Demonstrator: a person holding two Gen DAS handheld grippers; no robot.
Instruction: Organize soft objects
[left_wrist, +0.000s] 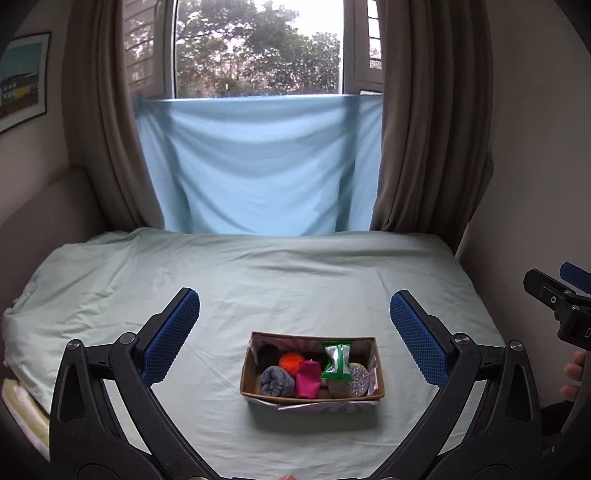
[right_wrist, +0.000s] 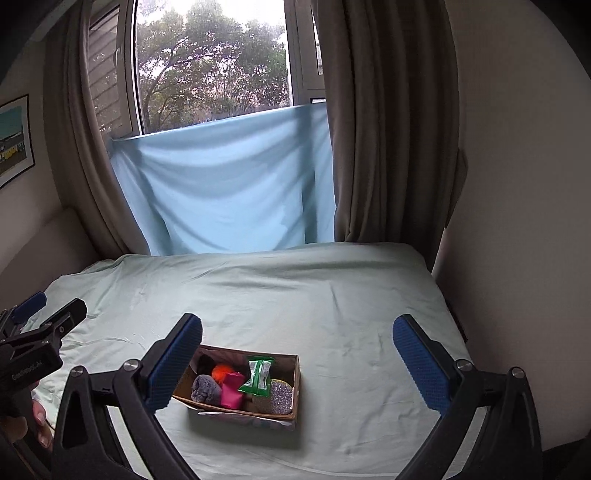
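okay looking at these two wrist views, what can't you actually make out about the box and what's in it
- Left wrist view: the black item is too dark to identify.
- Right wrist view: the box's left end is hidden behind the right gripper's finger.
- Both views: the green packet's print is too small to read.

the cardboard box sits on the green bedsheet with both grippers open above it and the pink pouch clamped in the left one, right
Not quite. The pink pouch lies inside the cardboard box, between the grey cloth roll and the green packet; the left wrist view shows it. The left gripper and right gripper are open and empty above the green bedsheet.
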